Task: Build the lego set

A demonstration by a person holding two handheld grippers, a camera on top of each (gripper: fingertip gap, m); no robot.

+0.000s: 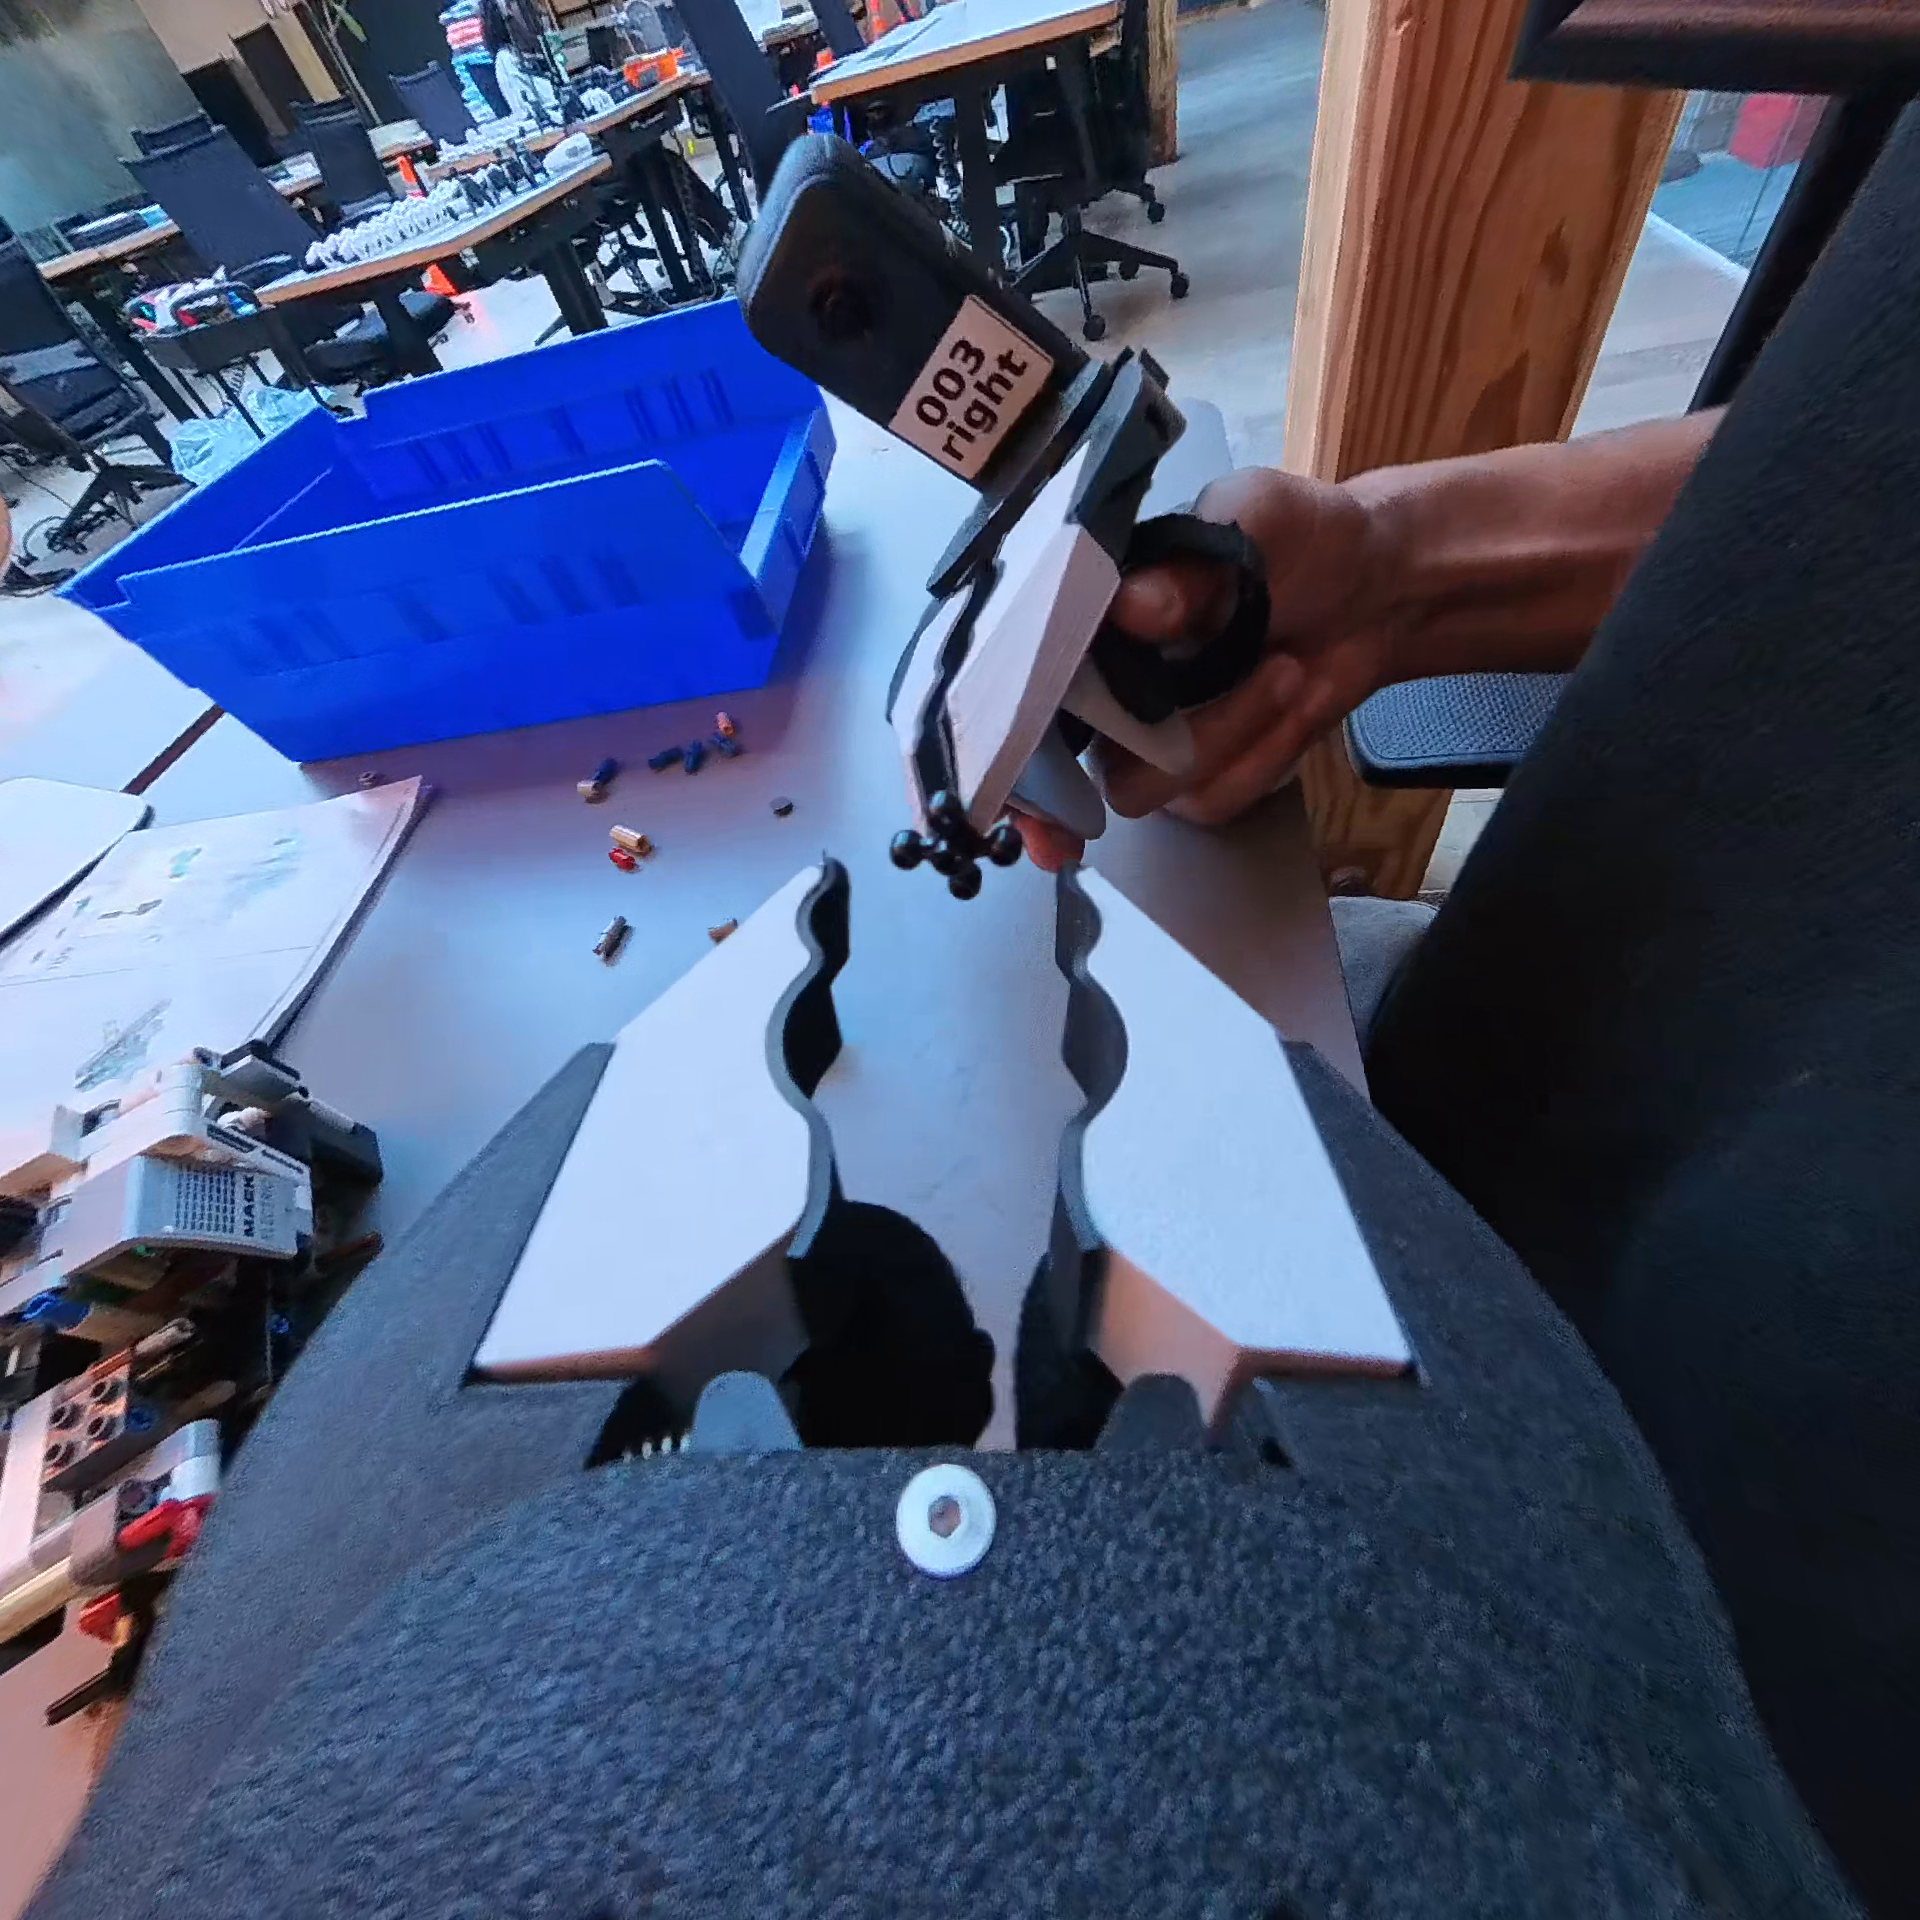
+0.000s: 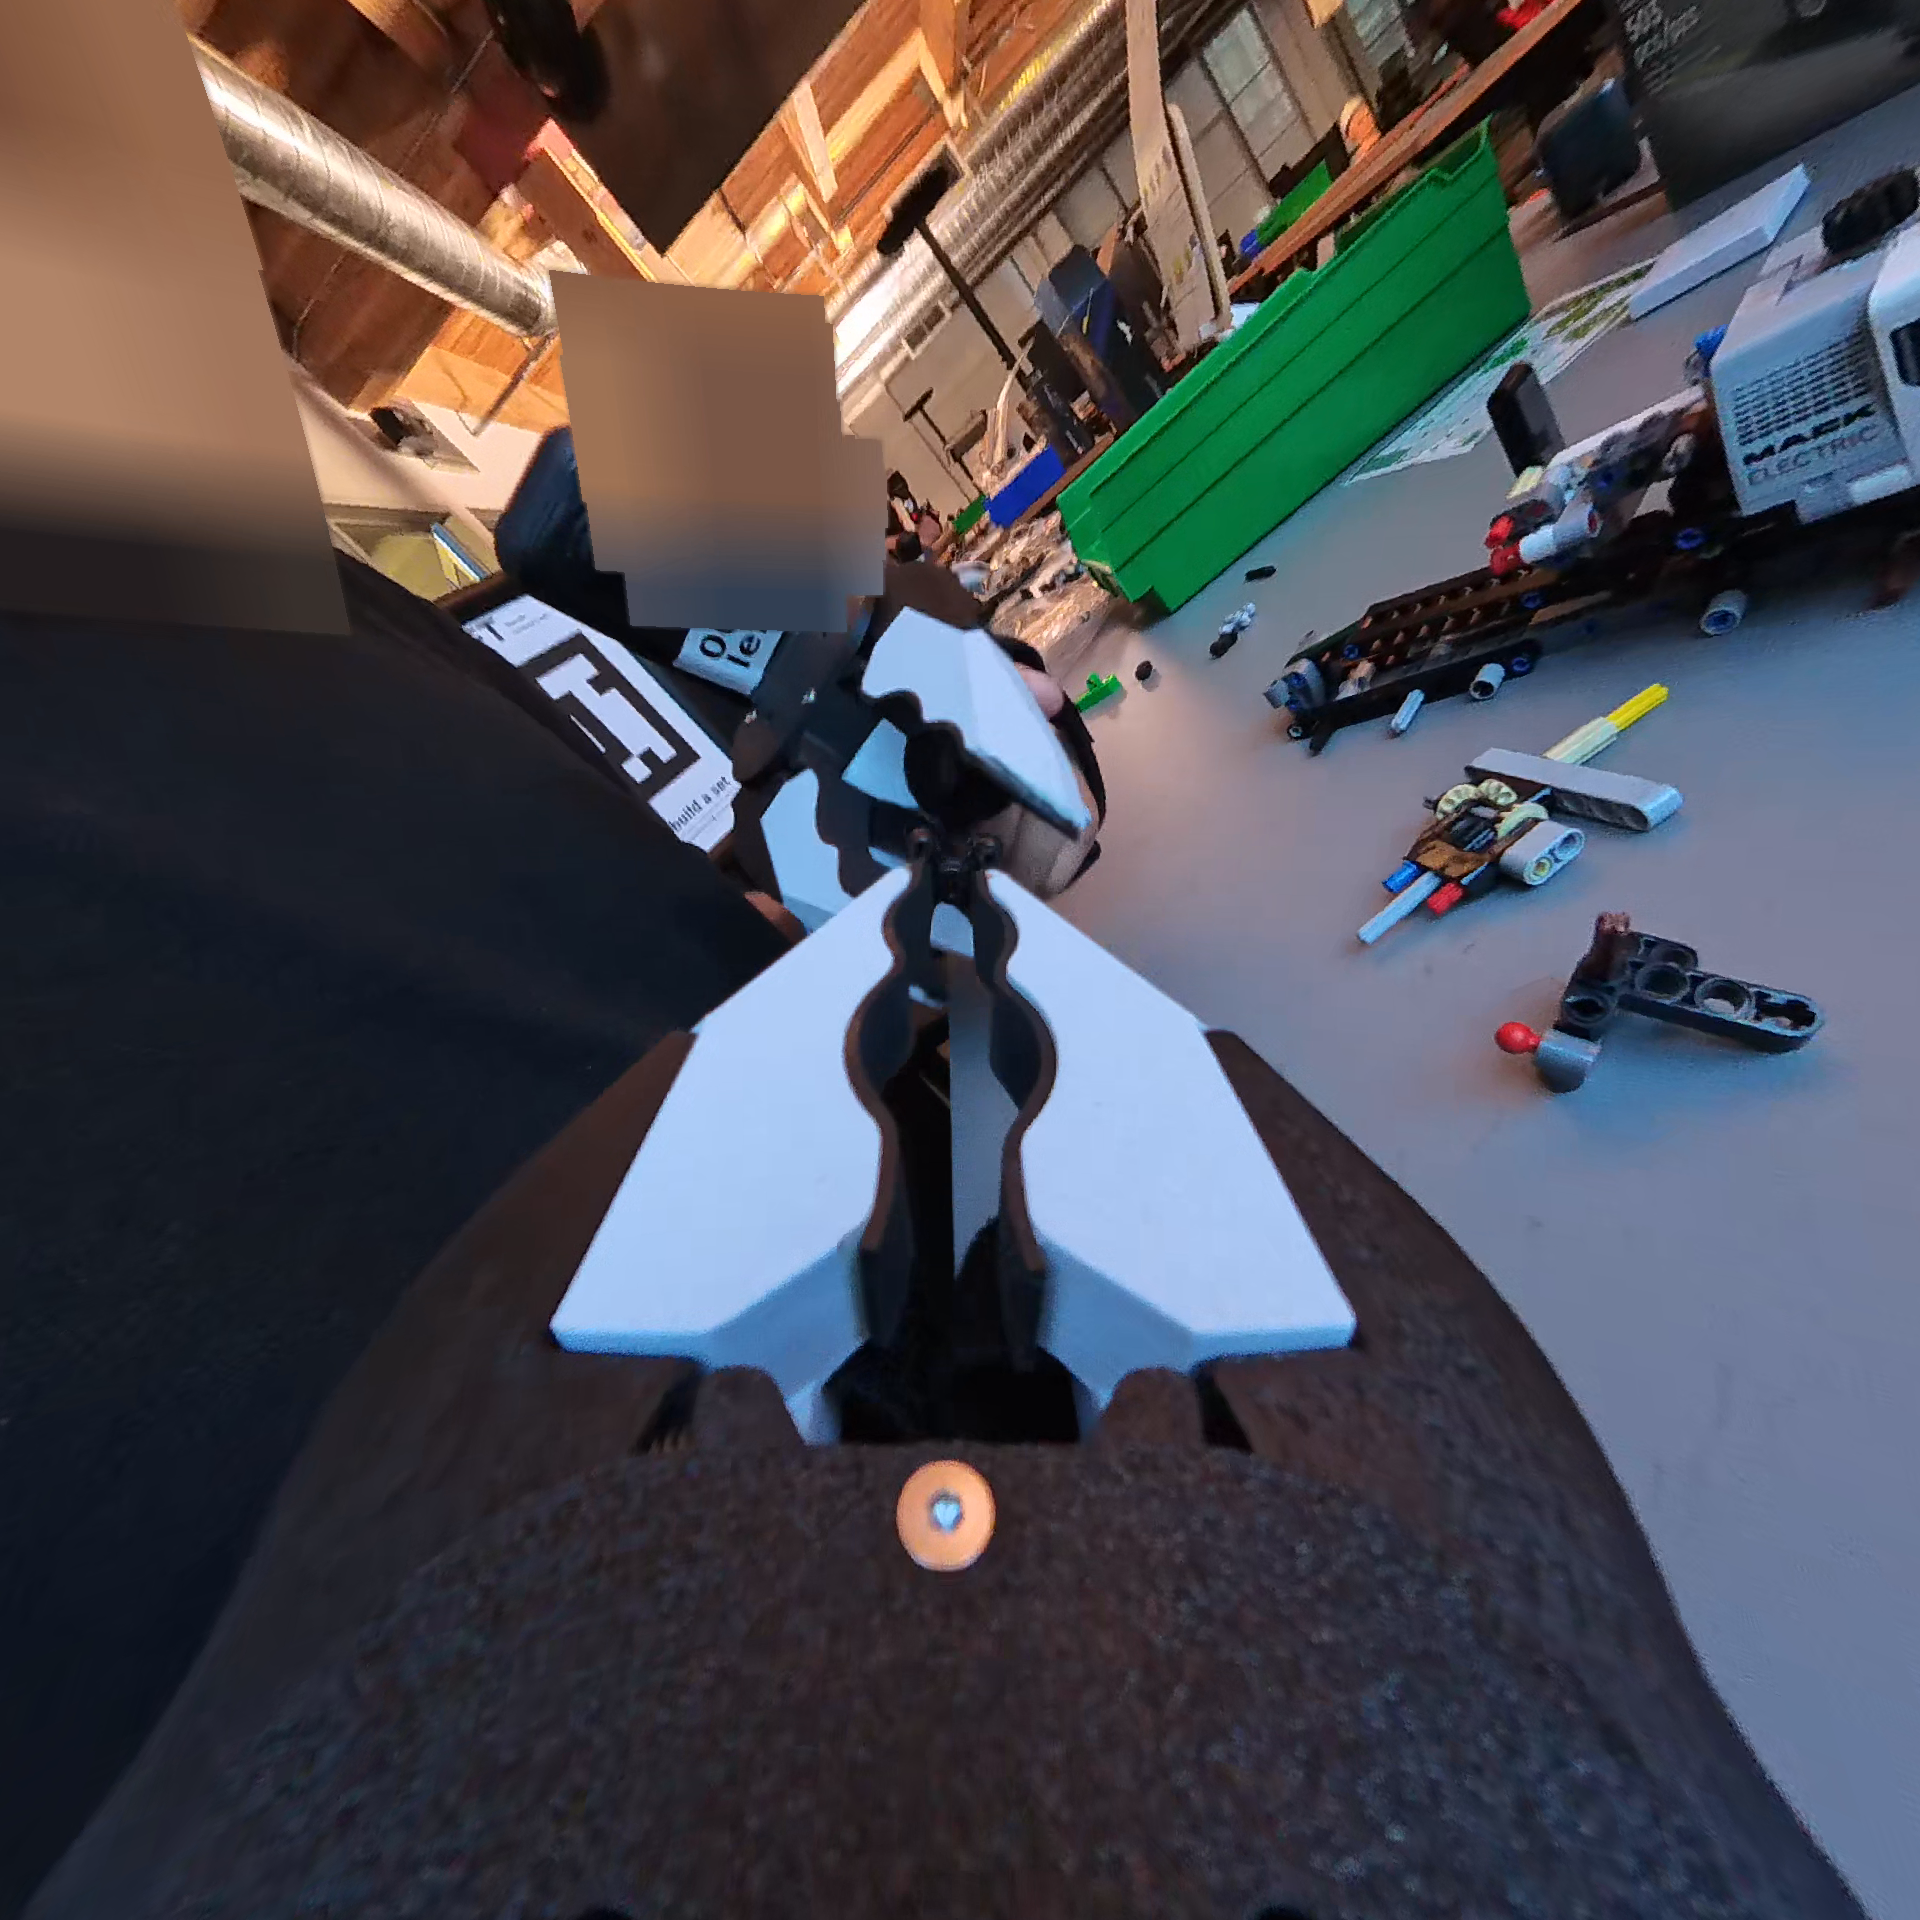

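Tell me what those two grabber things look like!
Each one has a rough black body with a round washer in the middle, and two pale grey wedge fingers lined with wavy black pads. The left gripper and right gripper match. The right one also carries a black handle with a pale sticker. The forearm shows no sleeve.

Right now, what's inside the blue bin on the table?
The blue bin shows only bare ribbed walls and a divider in the left wrist view. Its floor is hidden behind the near wall, so whether it holds loose pieces cannot be told.
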